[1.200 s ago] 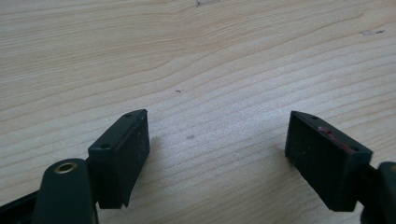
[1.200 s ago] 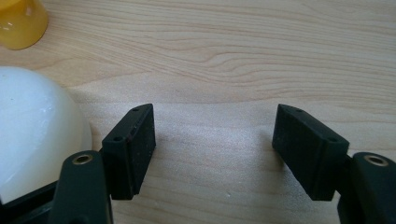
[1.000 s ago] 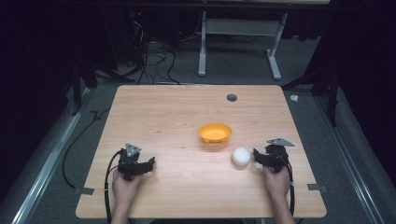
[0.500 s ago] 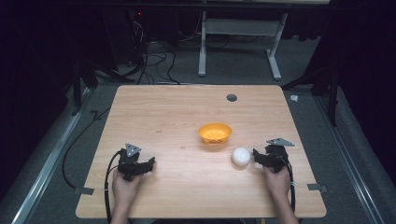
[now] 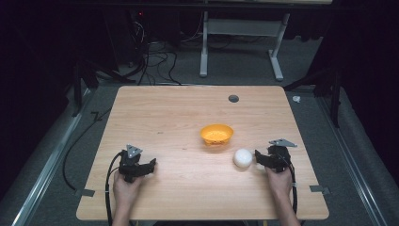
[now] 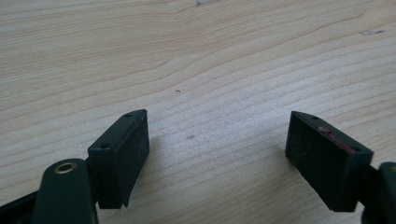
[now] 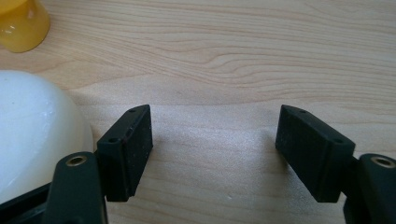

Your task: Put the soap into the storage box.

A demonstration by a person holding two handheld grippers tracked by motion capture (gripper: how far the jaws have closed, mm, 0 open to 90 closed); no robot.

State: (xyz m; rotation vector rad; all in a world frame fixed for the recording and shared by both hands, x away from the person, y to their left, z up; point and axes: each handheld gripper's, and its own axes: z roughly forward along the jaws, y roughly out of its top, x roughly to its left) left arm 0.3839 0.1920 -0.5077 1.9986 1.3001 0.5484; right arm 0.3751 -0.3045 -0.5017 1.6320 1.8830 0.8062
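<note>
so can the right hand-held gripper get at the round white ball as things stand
Probably yes: the right hand-held gripper sits just beside the round white ball, jaws open and just been opening, bare wooden table between them; the ball lies off to one side.

White bowl [image 5: 242, 158], orange bowl [image 5: 217, 134] (speckled inside), pale wood-grain table [image 5: 179, 113], black tools.

Dark lab, lone wooden table [image 5: 155, 113], tangled floor cables [image 5: 150, 63], black curtains [image 5: 362, 56]

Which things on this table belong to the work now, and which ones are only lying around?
Part of the work:
white bowl, beside the right gripper
orange bowl
right gripper: jaws apart, just been opening, nothing between them

Lying about:
left gripper, open over bare table
cables on the floor
</note>
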